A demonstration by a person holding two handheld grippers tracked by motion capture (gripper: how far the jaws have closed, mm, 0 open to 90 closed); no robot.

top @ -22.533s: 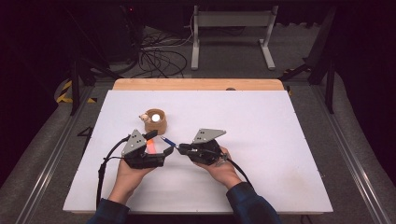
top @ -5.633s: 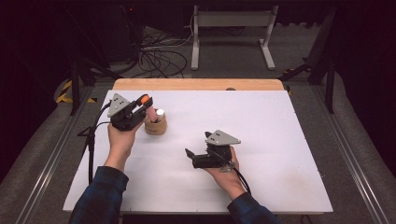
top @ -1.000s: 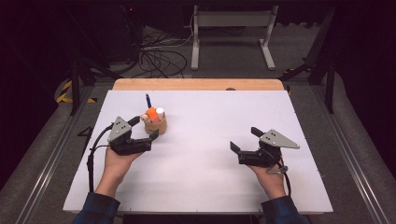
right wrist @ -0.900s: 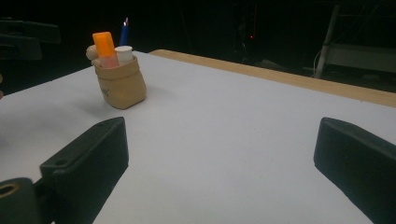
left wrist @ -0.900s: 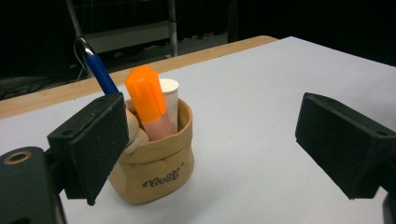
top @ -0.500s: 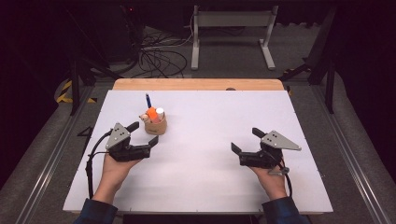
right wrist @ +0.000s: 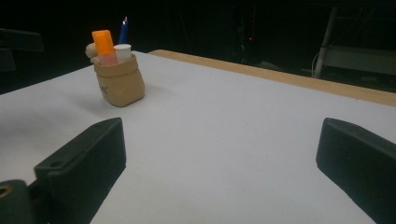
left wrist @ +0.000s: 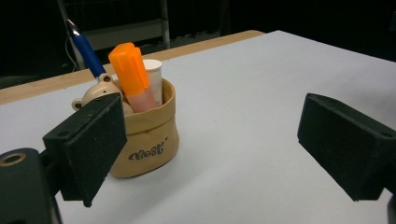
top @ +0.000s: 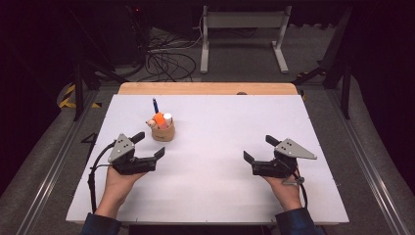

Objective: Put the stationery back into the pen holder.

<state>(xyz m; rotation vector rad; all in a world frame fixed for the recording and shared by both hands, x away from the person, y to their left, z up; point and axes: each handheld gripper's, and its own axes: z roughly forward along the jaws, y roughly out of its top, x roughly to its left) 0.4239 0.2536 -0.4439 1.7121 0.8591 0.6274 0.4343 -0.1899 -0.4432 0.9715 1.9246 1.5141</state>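
At the centre-left of the high view, one soft tan pouch [top: 163, 132] stands on the smooth white worktop [top: 220, 122], holding one orange marker [top: 159, 119], one blue pen [top: 155, 105] and one white tube [top: 168, 117]. Left tongs [top: 148, 147] and right tongs [top: 256, 150] are wide open, empty.

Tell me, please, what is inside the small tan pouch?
The tan pouch holds an orange highlighter, a white tube, a blue pen and a small bear-shaped figure. Their lower parts are hidden by its wall.
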